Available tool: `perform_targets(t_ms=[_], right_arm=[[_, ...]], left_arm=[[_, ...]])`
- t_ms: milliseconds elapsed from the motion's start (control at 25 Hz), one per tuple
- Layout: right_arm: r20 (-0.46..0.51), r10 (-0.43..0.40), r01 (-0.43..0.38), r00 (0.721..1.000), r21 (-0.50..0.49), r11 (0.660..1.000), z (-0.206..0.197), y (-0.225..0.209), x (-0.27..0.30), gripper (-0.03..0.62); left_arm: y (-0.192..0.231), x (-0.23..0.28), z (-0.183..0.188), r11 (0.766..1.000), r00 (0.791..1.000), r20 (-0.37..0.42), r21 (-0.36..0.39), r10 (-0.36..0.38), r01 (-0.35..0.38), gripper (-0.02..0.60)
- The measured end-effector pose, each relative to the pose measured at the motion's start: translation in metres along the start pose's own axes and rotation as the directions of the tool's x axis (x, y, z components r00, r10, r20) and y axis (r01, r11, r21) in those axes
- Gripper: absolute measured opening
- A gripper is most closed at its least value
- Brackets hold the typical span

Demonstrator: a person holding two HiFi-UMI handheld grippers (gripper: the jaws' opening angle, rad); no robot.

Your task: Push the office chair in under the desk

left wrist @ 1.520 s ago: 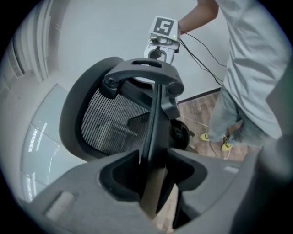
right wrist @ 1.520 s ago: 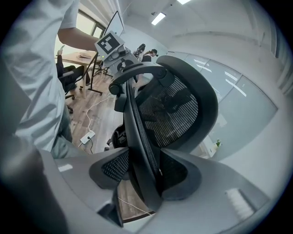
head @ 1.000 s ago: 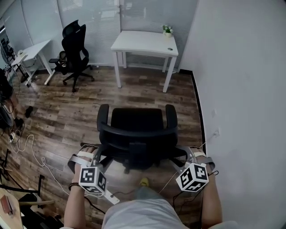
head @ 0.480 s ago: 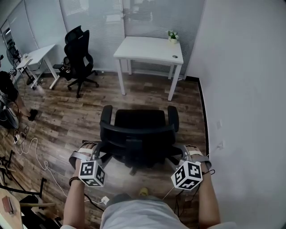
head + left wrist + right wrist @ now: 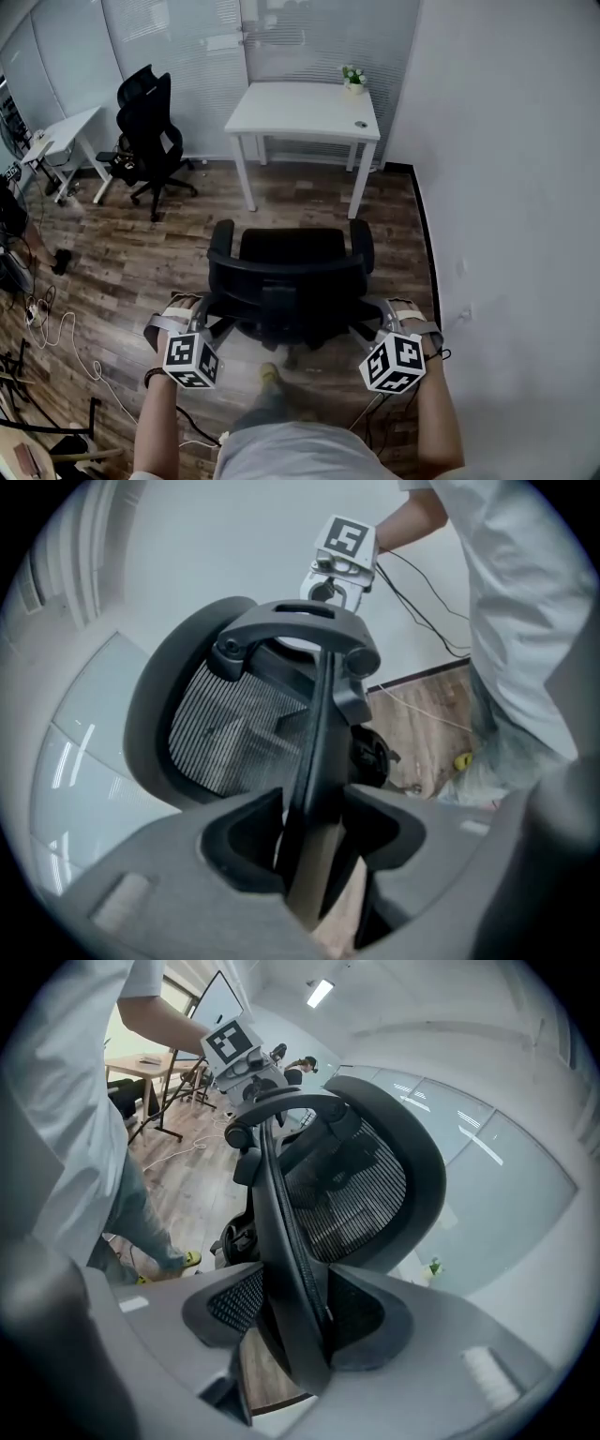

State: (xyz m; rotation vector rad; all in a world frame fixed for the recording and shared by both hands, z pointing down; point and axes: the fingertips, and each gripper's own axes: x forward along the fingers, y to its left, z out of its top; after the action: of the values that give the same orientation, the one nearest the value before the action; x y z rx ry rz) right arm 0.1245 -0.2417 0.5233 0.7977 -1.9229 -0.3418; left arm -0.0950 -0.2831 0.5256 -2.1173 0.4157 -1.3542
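Two grippers are clamped on the black mesh-backed office chair (image 5: 286, 272), which stands well short of the white rectangular desk (image 5: 300, 108), its seat turned toward the desk's open front and its backrest nearest us. We see the left gripper (image 5: 314, 829) with its jaws easing apart while the thin hard rim of the backrest runs between them and touches the pads; the right gripper (image 5: 291, 1312) pinches the same rim on the opposite side of the backrest, its pads tight against the curved plastic edge. Between the desk and the chair's seat lies a bare band of dark wood-plank floor (image 5: 300, 202), streaky and matte. The desk stands on slim square legs with an open gap between them, its smooth top square-edged. Its right end sits close to the plain white wall (image 5: 506, 187), and its far edge backs onto slatted grey blinds (image 5: 187, 47). A small potted plant (image 5: 352, 77) rests on the desk's far right corner. Well left of the desk, a second black high-backed chair (image 5: 145, 122) stands beside a smaller white table (image 5: 66, 127). Farther left of the desk and nearer us, pale loose cables (image 5: 56, 323) curl over the planks.
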Motion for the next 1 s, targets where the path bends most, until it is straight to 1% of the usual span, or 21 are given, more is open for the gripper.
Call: perform_targets(t_ms=[200, 360, 600, 800, 1000], right_arm=[[-0.024, -0.003, 0.004, 1.000, 0.030, 1.000, 0.009, -0.053, 0.041, 0.212], [-0.052, -0.003, 0.006, 0.999, 0.058, 0.998, 0.022, -0.090, 0.077, 0.212], [-0.061, -0.047, 0.051, 0.997, 0.079, 0.996, 0.030, -0.143, 0.128, 0.215], [-0.074, -0.054, 0.060, 0.996, 0.093, 0.994, 0.035, -0.192, 0.165, 0.216], [-0.080, -0.046, 0.054, 0.996, 0.100, 0.993, 0.032, -0.243, 0.202, 0.216]], left_arm=[[0.059, 0.036, -0.019, 1.000, 1.000, 0.028, 0.022, -0.003, 0.002, 0.195], [0.106, 0.063, -0.042, 0.999, 0.999, 0.047, 0.042, -0.018, 0.016, 0.195], [0.168, 0.108, -0.068, 0.996, 0.997, 0.083, 0.084, -0.007, 0.000, 0.194], [0.220, 0.142, -0.082, 0.995, 0.995, 0.098, 0.100, -0.017, 0.007, 0.195], [0.271, 0.181, -0.090, 0.994, 0.994, 0.113, 0.108, -0.016, 0.004, 0.196]])
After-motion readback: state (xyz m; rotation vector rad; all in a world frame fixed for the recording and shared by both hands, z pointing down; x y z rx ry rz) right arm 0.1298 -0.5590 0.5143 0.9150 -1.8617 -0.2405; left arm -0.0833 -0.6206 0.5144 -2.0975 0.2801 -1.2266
